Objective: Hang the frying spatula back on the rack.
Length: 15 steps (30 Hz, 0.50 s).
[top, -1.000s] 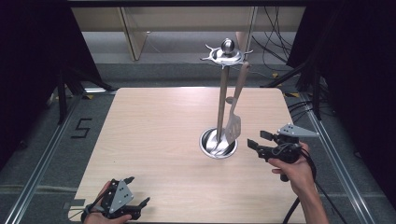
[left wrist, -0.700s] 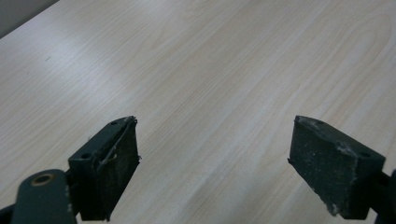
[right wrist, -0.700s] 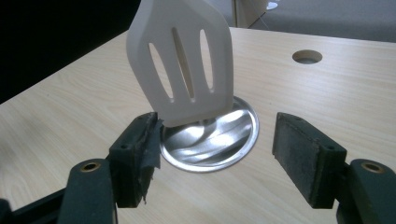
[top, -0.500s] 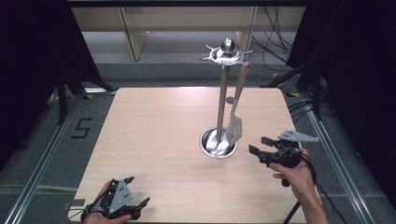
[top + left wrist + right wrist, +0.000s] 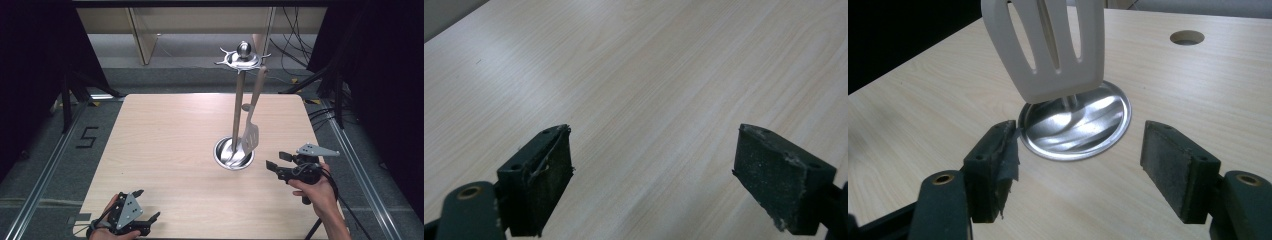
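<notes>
there, on the wooden table [image 5: 165, 145], a slotted spatula [image 5: 251, 134] hanging from the utensil stand [image 5: 238, 107] above its round steel base [image 5: 233, 155] — right gripper [image 5: 275, 161] just beside that base, jaws wide and empty — left gripper [image 5: 145, 210] near the table's front edge, likewise spread with nothing between.

- Stand [image 5: 239, 100] right of centre on the table [image 5: 165, 145].
- Spatula [image 5: 251, 132] hangs from it, over its base [image 5: 223, 155].
- Right gripper [image 5: 276, 161] just right of the base.
- Left gripper [image 5: 148, 206] at the near left edge.
</notes>
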Tool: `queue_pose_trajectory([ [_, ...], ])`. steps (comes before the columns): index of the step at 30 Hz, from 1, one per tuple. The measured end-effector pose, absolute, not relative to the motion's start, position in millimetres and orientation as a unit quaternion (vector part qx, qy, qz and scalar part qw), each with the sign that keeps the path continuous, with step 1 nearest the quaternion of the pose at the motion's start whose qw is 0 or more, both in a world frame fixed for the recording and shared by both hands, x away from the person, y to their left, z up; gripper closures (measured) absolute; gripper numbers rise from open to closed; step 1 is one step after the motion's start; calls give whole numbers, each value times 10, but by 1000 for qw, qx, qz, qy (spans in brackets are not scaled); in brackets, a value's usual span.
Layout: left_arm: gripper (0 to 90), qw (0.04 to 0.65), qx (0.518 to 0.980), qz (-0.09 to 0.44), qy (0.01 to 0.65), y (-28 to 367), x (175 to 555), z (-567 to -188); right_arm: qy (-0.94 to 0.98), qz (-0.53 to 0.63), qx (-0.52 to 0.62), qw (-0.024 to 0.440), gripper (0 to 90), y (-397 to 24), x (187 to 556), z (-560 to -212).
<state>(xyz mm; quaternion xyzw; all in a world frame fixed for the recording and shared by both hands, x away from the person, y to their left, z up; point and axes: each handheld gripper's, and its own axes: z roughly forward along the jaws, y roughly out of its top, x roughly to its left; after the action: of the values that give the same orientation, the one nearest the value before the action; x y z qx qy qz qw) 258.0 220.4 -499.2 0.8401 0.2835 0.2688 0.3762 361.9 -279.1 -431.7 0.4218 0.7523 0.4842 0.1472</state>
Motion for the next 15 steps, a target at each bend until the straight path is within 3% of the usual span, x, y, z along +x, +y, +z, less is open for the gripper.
queue_pose_trajectory([
  [4,150,386,834,270,287,2206,2570,-4987,748,483,437,124,320,-2771,3581,-4341],
  [7,150,384,836,268,286,2207,2565,-4981,754,480,423,147,319,-2792,3595,-4361],
  [9,150,383,837,266,285,2205,2564,-4977,751,482,434,125,321,-2768,3563,-4369],
  [10,150,384,837,266,284,2204,2563,-4978,760,479,416,144,322,-2784,3569,-4382],
  [15,149,381,838,267,285,2213,2564,-4976,762,471,425,131,321,-2769,3532,-4384],
])
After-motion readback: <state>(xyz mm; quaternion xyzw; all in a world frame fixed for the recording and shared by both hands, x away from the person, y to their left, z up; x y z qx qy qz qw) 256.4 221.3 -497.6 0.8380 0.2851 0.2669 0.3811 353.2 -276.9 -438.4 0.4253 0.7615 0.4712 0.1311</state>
